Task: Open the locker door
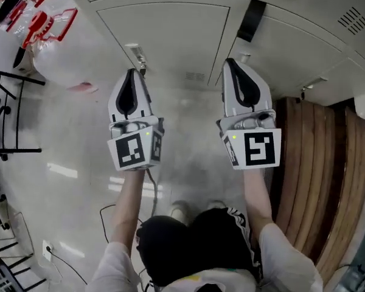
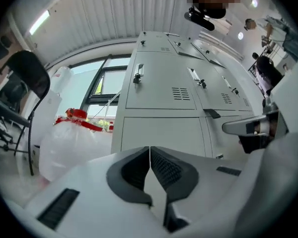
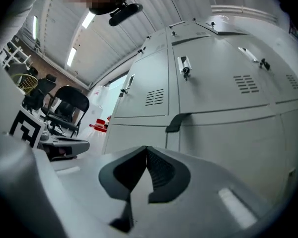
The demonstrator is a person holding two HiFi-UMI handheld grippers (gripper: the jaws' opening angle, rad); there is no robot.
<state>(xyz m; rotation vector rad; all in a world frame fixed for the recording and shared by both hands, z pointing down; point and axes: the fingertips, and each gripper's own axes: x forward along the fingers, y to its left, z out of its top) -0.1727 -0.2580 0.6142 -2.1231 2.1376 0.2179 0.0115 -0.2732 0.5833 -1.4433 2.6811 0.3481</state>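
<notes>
A bank of pale grey lockers [image 1: 170,26] stands ahead of me, its doors closed. A small metal latch handle [image 1: 137,55] sits on the door just beyond my left gripper [image 1: 132,72]; another latch [image 1: 243,58] lies beside the tip of my right gripper [image 1: 230,61]. Both grippers are held side by side short of the lockers, jaws shut and empty, touching nothing. The left gripper view has its shut jaws [image 2: 149,148] below an upper door with a handle [image 2: 137,74]. In the right gripper view, the shut jaws [image 3: 146,148] sit below a handle [image 3: 184,66] and a dark flap [image 3: 176,121].
A slatted wooden bench [image 1: 313,163] runs along the right. A clear plastic bag with red pieces [image 1: 48,26] lies at the upper left by the lockers. Black chair frames [image 1: 0,120] stand at the left edge. Cables [image 1: 106,221] trail on the glossy floor.
</notes>
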